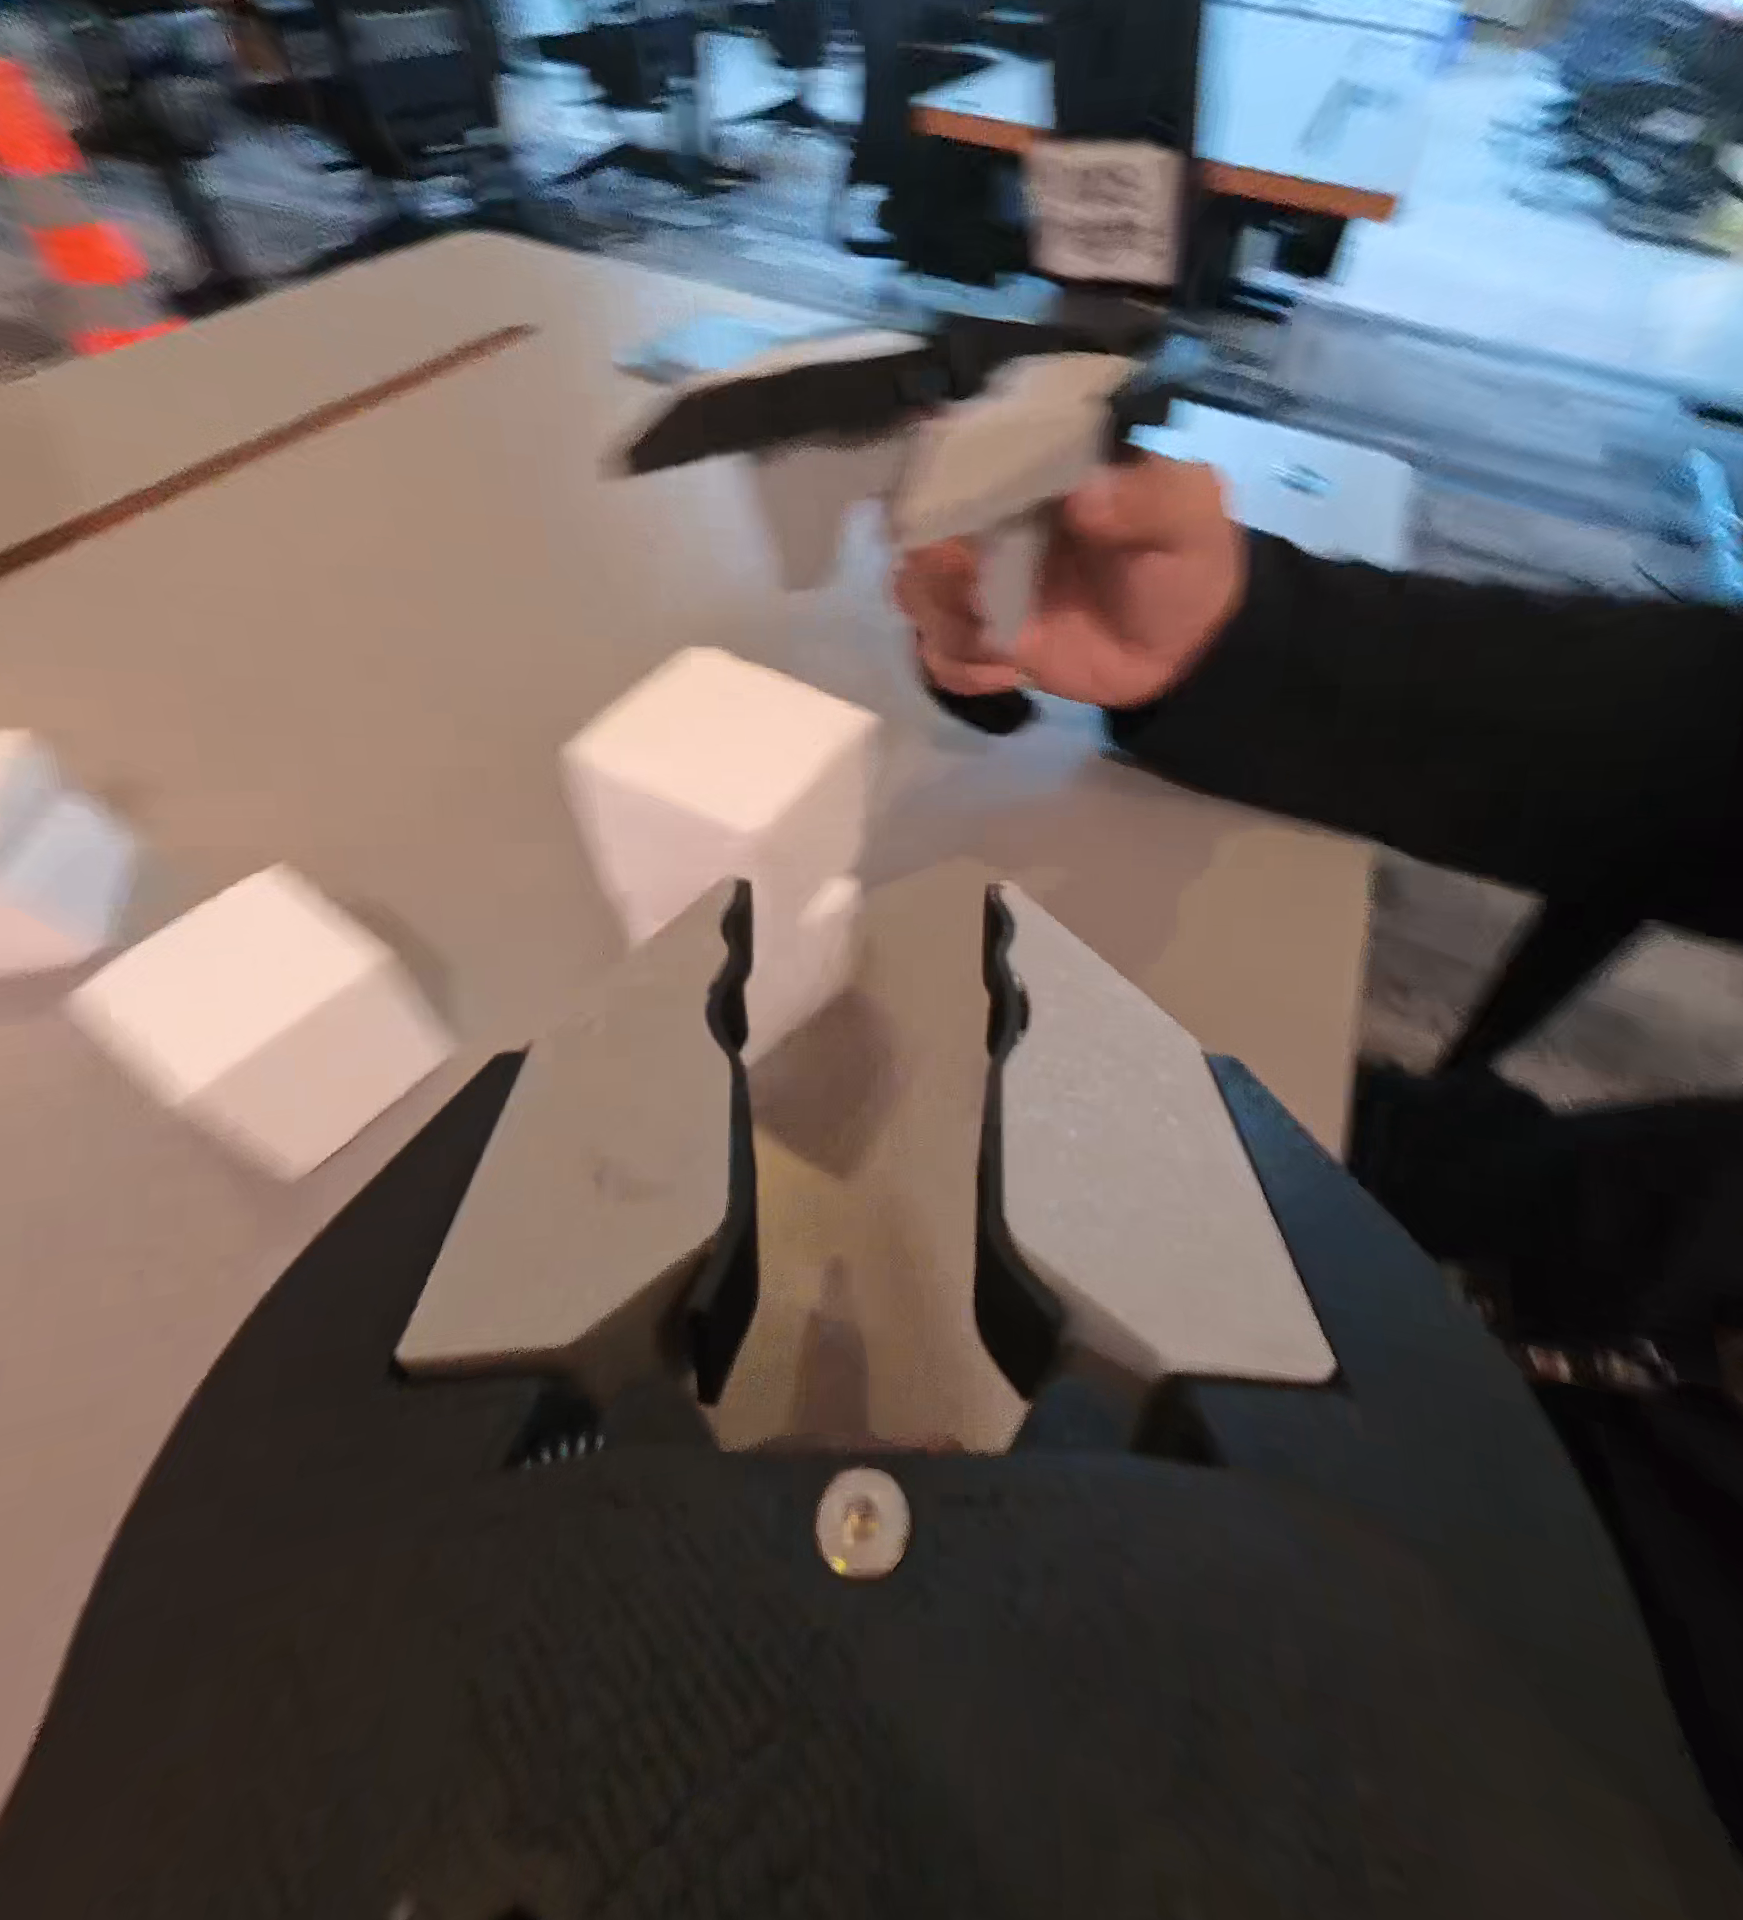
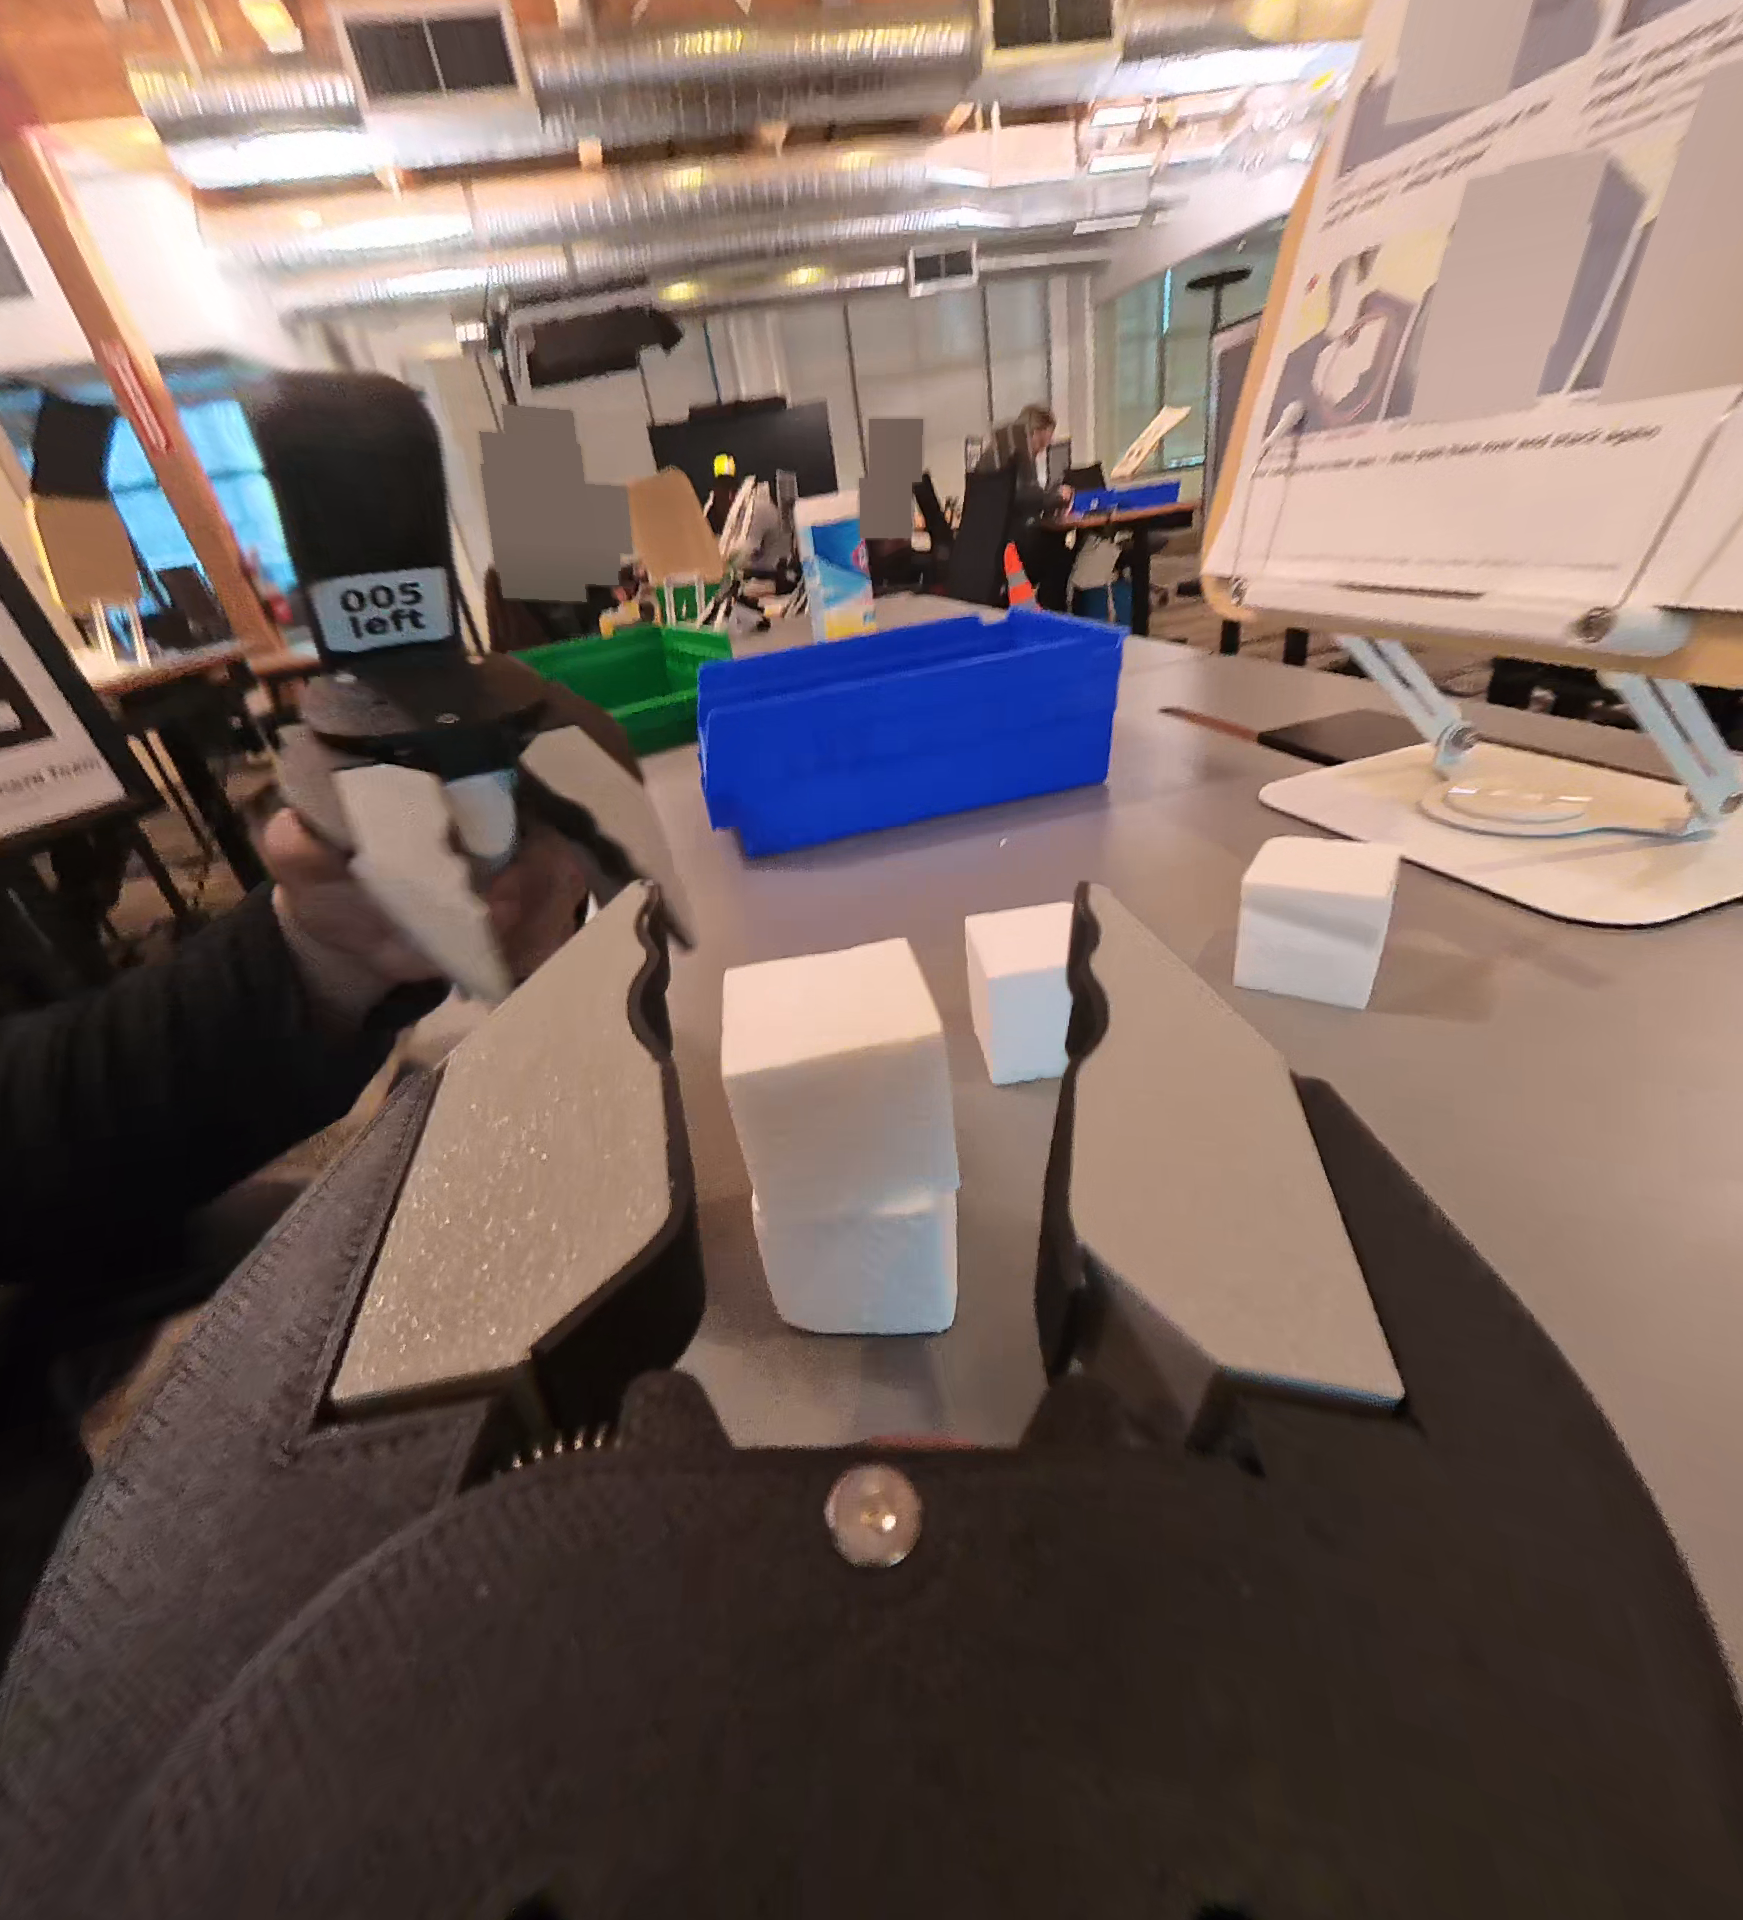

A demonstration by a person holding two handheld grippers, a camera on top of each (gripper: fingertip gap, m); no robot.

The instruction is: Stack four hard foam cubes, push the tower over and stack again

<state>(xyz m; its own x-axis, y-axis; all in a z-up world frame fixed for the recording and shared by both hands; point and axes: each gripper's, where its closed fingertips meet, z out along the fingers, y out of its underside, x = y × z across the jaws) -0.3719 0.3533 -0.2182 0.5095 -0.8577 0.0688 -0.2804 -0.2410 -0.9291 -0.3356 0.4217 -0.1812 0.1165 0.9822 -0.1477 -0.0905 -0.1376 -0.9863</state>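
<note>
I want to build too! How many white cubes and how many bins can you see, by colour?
White cubes: 4 (two stacked, two loose)
Blue bin: 1
Green bin: 1
Total: 6

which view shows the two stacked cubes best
The right wrist view: the two-cube stack sits sharp and whole between the open right tool. The left wrist view shows it blurred, its base hidden behind the left tool.
</note>
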